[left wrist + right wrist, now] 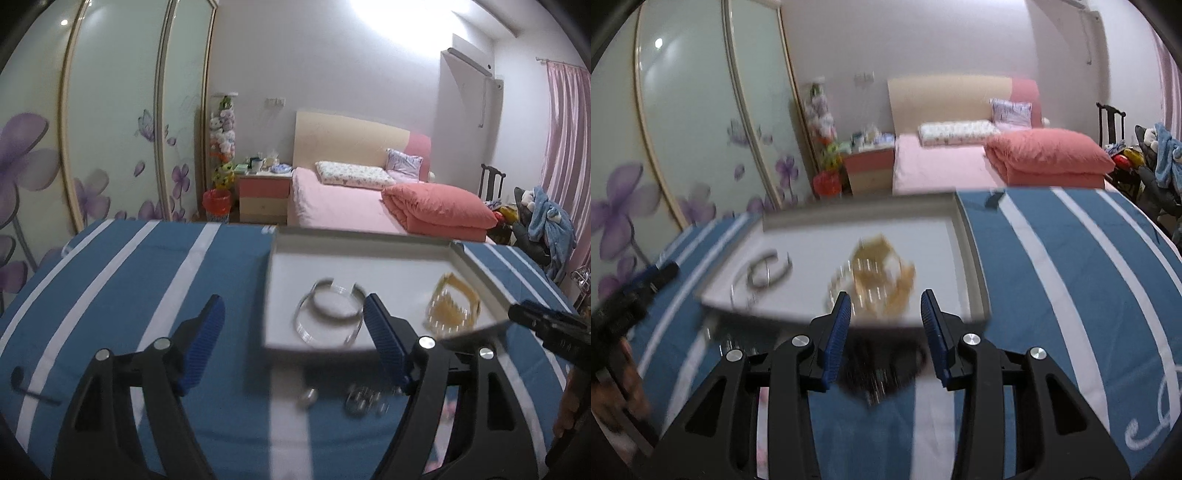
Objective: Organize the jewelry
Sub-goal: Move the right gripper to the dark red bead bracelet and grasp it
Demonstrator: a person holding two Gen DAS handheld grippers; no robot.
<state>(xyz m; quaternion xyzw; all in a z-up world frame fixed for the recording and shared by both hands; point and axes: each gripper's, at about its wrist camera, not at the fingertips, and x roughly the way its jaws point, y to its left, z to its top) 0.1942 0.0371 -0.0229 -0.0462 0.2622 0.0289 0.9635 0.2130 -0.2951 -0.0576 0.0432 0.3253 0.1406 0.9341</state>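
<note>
A shallow white box tray (284,266) (934,236) lies on the blue striped cloth. In it are silver and clear bangles (328,314) (764,273) and an amber bead bracelet (452,304) (882,273). Loose silver pieces (364,400) lie on the cloth in front of the tray, and a dark blurred item (882,373) lies below its near edge. My left gripper (295,317) is open over the tray's near left corner, empty. My right gripper (884,308) is open at the tray's near edge before the amber bracelet, empty.
A dark hairpin (26,384) lies on the cloth at left. The right gripper's finger (546,325) shows at right in the left wrist view. Beyond are a pink bed (369,206), a nightstand (262,195) and wardrobe doors (110,129).
</note>
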